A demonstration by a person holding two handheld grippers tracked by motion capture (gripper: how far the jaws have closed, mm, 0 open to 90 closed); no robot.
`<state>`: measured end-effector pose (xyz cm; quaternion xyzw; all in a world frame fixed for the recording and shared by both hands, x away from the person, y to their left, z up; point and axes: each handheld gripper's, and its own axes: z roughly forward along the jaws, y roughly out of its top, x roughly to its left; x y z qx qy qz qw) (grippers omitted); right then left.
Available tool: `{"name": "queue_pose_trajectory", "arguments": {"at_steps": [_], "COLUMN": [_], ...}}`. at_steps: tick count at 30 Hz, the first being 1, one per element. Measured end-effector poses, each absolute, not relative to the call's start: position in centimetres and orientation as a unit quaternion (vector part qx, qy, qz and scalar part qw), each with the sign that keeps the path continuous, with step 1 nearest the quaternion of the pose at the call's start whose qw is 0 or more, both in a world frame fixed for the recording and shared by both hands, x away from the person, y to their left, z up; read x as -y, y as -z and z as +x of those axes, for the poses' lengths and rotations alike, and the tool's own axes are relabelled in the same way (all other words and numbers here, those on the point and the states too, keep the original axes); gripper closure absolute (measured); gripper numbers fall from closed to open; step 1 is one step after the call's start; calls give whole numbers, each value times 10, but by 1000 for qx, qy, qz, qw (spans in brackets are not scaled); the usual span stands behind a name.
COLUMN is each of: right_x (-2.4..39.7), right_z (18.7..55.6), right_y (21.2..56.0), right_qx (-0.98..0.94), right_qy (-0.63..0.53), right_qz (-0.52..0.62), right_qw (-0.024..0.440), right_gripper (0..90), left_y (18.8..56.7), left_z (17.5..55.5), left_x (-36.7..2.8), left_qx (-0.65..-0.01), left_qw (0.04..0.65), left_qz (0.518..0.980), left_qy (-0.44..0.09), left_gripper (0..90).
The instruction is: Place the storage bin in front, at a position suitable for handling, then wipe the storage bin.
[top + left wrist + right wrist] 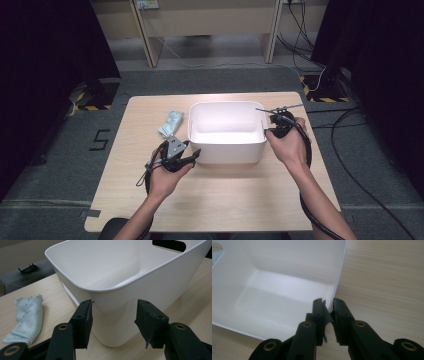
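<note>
Black jaws of the right gripper [328, 308] rise nearest in the right gripper view, drawn close with the thin right-hand wall of the white plastic tub [227, 131] between them, one jaw inside the tub and one outside; whether the pads press on the wall I cannot tell. Seen from the high view, that gripper sits at the tub's right rim, held by the person's right hand [287, 145]. At the tub's near left corner the left gripper [113, 317] stands with its jaws apart, the rounded corner between them; the left pad is right at the wall and the right pad clear of it. Centred on the pale wooden worktop [215, 200], the tub stands upright. Just left of it lies a crumpled pale blue cloth [26, 320].
</note>
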<state>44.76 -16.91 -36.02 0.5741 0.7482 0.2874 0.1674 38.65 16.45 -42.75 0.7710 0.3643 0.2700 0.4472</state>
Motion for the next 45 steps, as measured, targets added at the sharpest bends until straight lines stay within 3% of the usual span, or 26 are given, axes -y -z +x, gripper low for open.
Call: {"name": "queue_pose_trajectory", "arguments": {"at_steps": [8, 18, 22, 35, 45], "right_x": [167, 165, 172, 222, 225], "right_z": [445, 438, 433, 408, 418], "right_y": [361, 362, 362, 350, 369], "right_qx": [-749, -745, -740, -706, -724], "right_qy": [-286, -308, -358, -419, -381], "right_qz": [569, 568, 542, 536, 546], "right_qw": [182, 162, 176, 200, 180], "right_gripper": [815, 795, 652, 550, 599], "left_y": [430, 432, 433, 448, 448], "left_z": [390, 385, 373, 367, 385], "left_x": [-166, -180, -194, -233, -238], "left_qx": [-369, -380, -391, -451, -463], "left_qw": [446, 456, 467, 465, 439], "left_qz": [769, 761, 751, 717, 721], "left_qy": [-271, -263, -254, -258, -271], "left_gripper": [471, 450, 408, 378, 423]}}
